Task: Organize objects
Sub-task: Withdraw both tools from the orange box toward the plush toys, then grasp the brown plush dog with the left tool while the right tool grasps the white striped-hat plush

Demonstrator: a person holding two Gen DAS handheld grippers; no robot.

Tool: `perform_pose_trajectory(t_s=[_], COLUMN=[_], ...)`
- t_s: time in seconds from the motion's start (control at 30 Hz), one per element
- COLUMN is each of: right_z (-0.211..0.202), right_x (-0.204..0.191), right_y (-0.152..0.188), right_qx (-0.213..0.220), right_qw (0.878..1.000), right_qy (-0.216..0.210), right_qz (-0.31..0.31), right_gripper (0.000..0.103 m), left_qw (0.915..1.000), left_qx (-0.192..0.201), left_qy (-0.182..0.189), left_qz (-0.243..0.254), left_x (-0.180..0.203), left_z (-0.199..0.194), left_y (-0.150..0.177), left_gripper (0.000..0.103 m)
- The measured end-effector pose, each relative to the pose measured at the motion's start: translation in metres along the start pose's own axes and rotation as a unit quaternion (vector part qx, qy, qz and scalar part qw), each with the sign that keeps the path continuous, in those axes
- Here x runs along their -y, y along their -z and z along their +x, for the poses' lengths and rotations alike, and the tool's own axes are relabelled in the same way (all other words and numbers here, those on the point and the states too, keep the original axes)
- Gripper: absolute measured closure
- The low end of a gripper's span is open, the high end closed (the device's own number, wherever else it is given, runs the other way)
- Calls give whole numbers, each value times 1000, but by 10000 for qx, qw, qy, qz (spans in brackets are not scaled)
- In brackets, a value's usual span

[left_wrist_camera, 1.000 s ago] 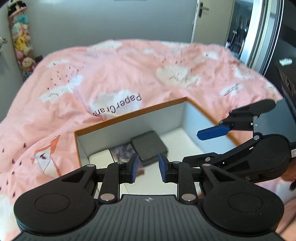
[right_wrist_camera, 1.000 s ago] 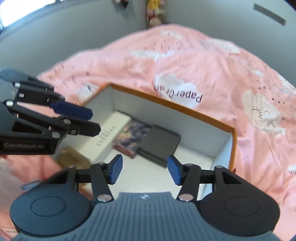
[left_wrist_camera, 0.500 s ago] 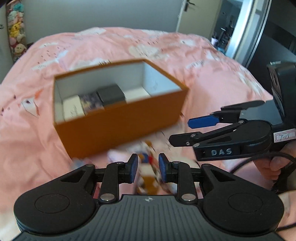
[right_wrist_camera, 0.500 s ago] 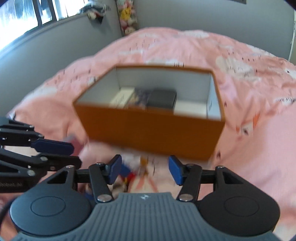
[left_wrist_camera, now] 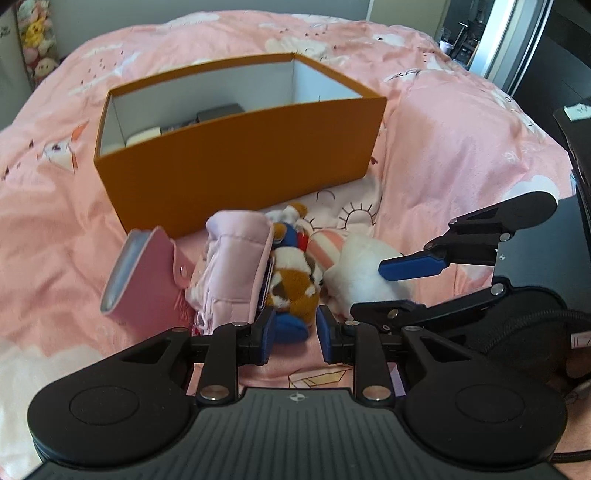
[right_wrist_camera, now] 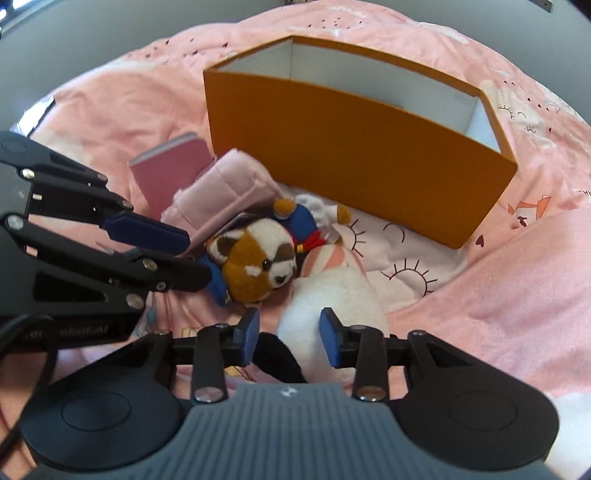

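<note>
Pink bed (left_wrist_camera: 461, 133), orange box (left_wrist_camera: 240, 166), plush toys (right_wrist_camera: 258, 262), pouch (left_wrist_camera: 236, 266)

Orange box (left_wrist_camera: 240, 162) wall hides its contents' lower parts.

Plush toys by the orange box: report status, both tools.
Right tool closing around white plush, not pinched yet. Left tool empty, nearly shut, at brown plush. Orange box behind; nothing blocking.

A home bedroom. A bed fills the scene, covered by a pink duvet (left_wrist_camera: 461, 147) printed with white clouds, suns and paper cranes. Far left, a hanging column of small plush toys (left_wrist_camera: 37, 40) sits against a plain grey wall (right_wrist_camera: 92, 40). Far right, a doorway (left_wrist_camera: 458, 33) opens beside a tall silver-edged panel. Soft toys (right_wrist_camera: 258, 262) lie on the bedding.
</note>
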State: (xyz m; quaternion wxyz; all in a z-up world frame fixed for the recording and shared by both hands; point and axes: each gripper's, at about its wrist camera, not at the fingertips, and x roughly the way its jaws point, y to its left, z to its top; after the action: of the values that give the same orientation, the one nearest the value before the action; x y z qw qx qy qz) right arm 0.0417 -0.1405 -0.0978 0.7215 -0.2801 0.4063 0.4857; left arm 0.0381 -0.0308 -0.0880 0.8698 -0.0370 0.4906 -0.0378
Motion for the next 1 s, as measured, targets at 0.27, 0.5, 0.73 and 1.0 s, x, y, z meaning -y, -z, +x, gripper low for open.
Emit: perform_pose_trajectory(t_s=[0.27,0.5,0.73,1.0], right_z=[11,15,1,-2], right_x=[2,12,48,75], right_y=[1,1,-4,-2], right_qx=[-206,-273,55,261], right_qw=[9982,9979,9938,9849], right_qy=[512,581,947,1394], right_qz=[-216,-40,573,993], right_gripper=[41,42,44,72], left_qw=[9996,9993,9991,9982], left_qx=[-1,19,97,415], left_qy=[90,222,251,408], left_qz=[-280,-293,-326,-174], left_x=[-14,-16,-18,-13], left_z=[2,6,5,2], left_y=[4,4,4,0], left_gripper=[73,72,68,68])
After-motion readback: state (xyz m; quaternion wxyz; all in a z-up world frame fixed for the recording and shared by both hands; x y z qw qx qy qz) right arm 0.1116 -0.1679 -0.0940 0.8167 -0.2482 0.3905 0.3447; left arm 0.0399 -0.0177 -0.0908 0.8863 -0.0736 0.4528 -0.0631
